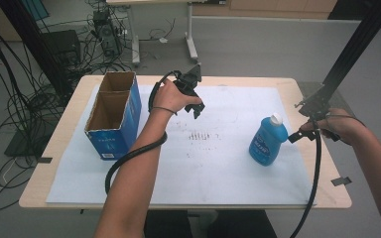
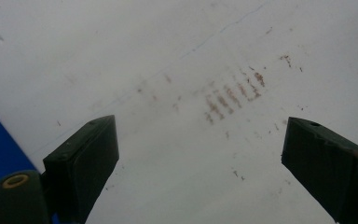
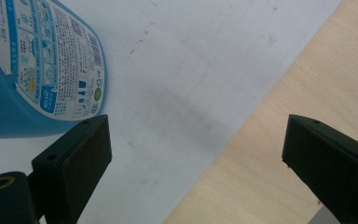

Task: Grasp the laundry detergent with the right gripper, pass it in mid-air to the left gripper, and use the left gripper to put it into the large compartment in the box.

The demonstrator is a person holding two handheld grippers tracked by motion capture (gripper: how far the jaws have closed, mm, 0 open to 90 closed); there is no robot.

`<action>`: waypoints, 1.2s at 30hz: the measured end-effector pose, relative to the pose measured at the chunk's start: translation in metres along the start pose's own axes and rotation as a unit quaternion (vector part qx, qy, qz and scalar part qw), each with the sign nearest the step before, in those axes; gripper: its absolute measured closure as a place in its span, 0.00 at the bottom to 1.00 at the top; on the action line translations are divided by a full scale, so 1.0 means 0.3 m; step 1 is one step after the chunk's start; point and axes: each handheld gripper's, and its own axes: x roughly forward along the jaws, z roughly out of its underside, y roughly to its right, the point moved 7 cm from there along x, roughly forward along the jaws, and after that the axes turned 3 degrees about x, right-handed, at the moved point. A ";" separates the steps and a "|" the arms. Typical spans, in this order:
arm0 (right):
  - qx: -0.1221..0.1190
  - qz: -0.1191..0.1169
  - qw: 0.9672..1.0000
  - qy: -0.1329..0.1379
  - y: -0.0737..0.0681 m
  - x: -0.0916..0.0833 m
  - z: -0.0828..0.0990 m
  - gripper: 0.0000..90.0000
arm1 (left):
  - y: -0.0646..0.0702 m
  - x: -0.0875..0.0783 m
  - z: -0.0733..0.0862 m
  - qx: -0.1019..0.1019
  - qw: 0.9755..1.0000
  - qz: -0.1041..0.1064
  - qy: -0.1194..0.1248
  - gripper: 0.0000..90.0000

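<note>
Grey floor [image 1: 258,47] all round. Light wooden desk [image 1: 54,144], white sheet [image 1: 228,168] covering most of its top. Tangled black cables [image 1: 10,99] off the desk's left edge. White table legs [image 1: 191,42] beyond the far edge. Black frame strut [image 1: 349,54] at right.

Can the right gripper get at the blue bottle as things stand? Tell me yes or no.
Probably yes. The right gripper sits open just beside the upright blue bottle, with bare white sheet between them. Its jaws stand apart with nothing between them.
</note>
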 end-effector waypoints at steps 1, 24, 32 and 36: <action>0.001 0.000 1.000 0.001 0.000 -0.002 0.000 0.09 | 0.001 0.000 0.001 0.000 1.000 0.001 0.000 0.13; -0.005 -0.010 1.000 0.018 -0.009 -0.005 0.018 0.08 | -0.013 0.020 0.107 -0.005 1.000 0.004 -0.012 0.13; -0.007 -0.011 1.000 0.021 -0.014 -0.018 0.049 0.08 | -0.015 0.033 0.159 -0.009 1.000 0.000 -0.015 0.13; -0.009 -0.010 1.000 0.022 -0.019 -0.023 0.059 0.08 | -0.014 0.030 0.181 -0.012 1.000 0.001 -0.013 0.12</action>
